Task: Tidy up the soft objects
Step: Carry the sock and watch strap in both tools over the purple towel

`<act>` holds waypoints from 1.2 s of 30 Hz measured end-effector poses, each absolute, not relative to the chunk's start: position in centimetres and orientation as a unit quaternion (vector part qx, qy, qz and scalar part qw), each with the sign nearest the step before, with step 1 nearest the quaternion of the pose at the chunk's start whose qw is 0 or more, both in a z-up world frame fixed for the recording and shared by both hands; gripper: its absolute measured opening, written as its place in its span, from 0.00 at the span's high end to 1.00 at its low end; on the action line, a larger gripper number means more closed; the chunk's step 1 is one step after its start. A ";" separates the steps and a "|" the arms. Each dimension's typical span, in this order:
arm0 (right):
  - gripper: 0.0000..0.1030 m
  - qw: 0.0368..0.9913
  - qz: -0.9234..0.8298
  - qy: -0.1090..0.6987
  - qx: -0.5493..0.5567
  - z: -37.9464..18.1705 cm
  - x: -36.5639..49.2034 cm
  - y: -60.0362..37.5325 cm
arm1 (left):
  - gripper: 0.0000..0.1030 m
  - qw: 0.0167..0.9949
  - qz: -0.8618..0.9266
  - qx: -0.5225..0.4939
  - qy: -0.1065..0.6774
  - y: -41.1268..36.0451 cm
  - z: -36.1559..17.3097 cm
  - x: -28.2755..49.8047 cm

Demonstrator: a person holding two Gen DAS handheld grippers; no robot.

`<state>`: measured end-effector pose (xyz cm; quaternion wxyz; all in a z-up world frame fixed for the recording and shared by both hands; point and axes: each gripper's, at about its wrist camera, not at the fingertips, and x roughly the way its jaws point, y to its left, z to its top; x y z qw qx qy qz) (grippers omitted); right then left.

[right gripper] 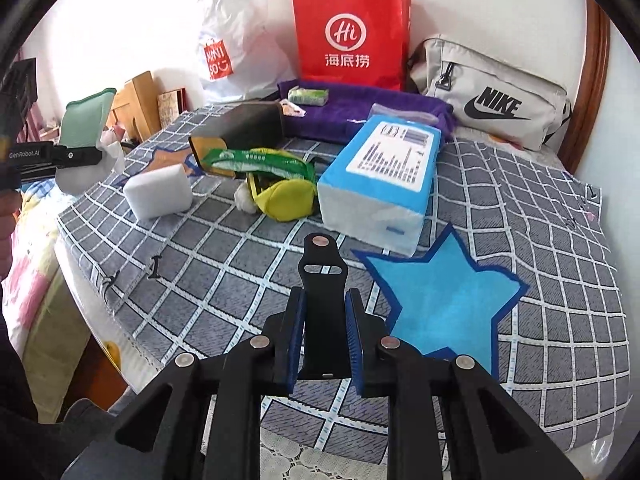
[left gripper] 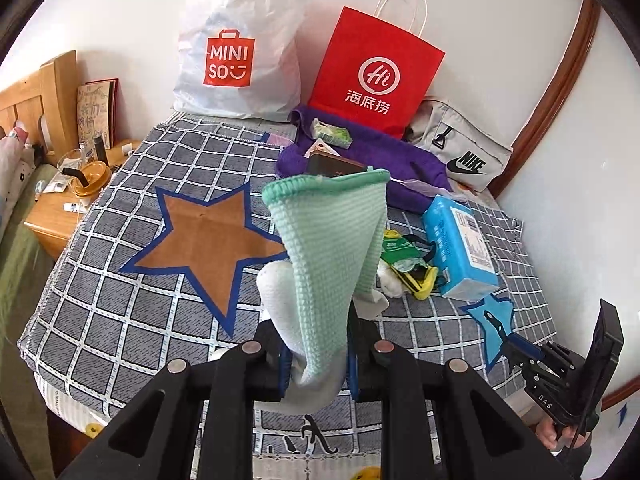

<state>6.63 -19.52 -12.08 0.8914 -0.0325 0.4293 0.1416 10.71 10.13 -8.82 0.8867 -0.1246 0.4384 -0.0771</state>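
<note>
My left gripper (left gripper: 316, 360) is shut on a mint-green and white knit cloth (left gripper: 332, 240) and holds it upright above the checked bedspread (left gripper: 120, 320), near the brown star patch (left gripper: 208, 232). The cloth also shows in the right wrist view (right gripper: 86, 120) at the far left, clamped in the left gripper (right gripper: 80, 156). My right gripper (right gripper: 326, 340) is shut on a black flat strap-like piece (right gripper: 322, 280), above the spread beside the blue star patch (right gripper: 444, 296). The right gripper shows in the left wrist view (left gripper: 504, 340) at the lower right.
On the spread lie a white sponge block (right gripper: 160, 194), a blue tissue pack (right gripper: 384, 176), a yellow pouch (right gripper: 288, 200), a green wrapper (right gripper: 256, 160) and a dark box (right gripper: 248, 124). A purple towel (right gripper: 360, 108), red paper bag (right gripper: 350, 36), white Miniso bag (left gripper: 240, 48) and grey Nike bag (right gripper: 492, 92) line the wall. A bedside table (left gripper: 60, 208) stands left.
</note>
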 end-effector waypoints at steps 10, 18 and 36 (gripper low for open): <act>0.81 0.903 0.128 0.411 -0.004 -9.2 8.0 -20.6 | 0.81 0.884 -0.080 -0.115 0.447 8.4 -8.0 12.0; 0.81 0.908 0.124 0.400 0.006 -7.7 9.9 -21.6 | 0.81 0.883 -0.086 -0.111 0.447 7.2 -7.0 13.8; 0.81 0.921 0.135 0.366 0.011 -4.7 17.7 -22.0 | 0.81 0.877 -0.081 -0.104 0.463 5.5 -6.0 20.6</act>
